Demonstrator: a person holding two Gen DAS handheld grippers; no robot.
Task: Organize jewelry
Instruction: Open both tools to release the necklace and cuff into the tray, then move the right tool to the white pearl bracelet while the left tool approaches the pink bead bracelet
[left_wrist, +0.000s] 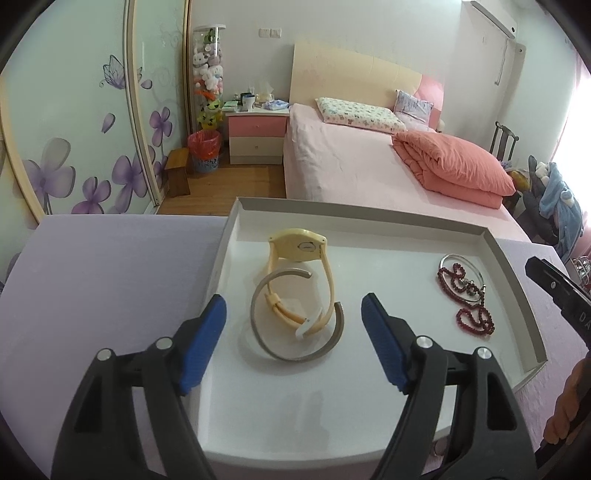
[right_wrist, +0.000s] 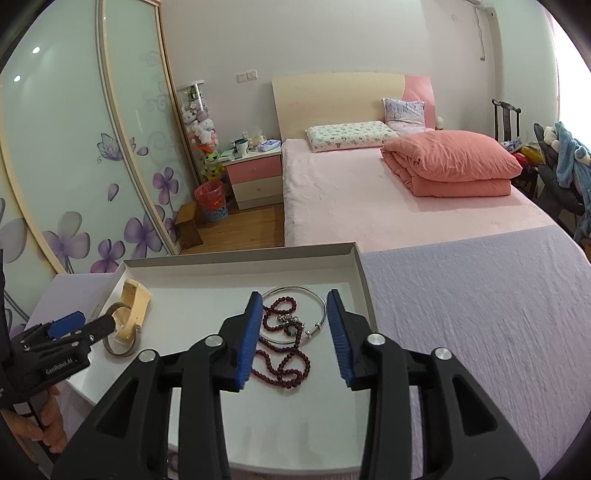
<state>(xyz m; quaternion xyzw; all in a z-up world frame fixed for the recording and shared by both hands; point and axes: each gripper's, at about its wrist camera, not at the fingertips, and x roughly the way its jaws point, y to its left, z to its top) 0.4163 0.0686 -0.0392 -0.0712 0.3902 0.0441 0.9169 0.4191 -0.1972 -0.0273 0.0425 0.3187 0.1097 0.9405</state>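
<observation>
Left gripper (left_wrist: 293, 328) hovered over the white tray (left_wrist: 517, 266), jaws spread wide, gripping nothing. Between and just beyond the blue pads (left_wrist: 207, 339), lay the cream watch (left_wrist: 299, 251) with its strap looped through a grey open bangle (left_wrist: 266, 343). Right gripper (right_wrist: 293, 332) hung above the tray's other side, jaws partly open, empty too. Under them, sprawled the dark red bead necklace (right_wrist: 284, 373), tangled across a thin silver bangle (right_wrist: 317, 299). Tray sat on a surface under a lilac cloth (right_wrist: 480, 314), pink bed (right_wrist: 369, 199) beyond.
</observation>
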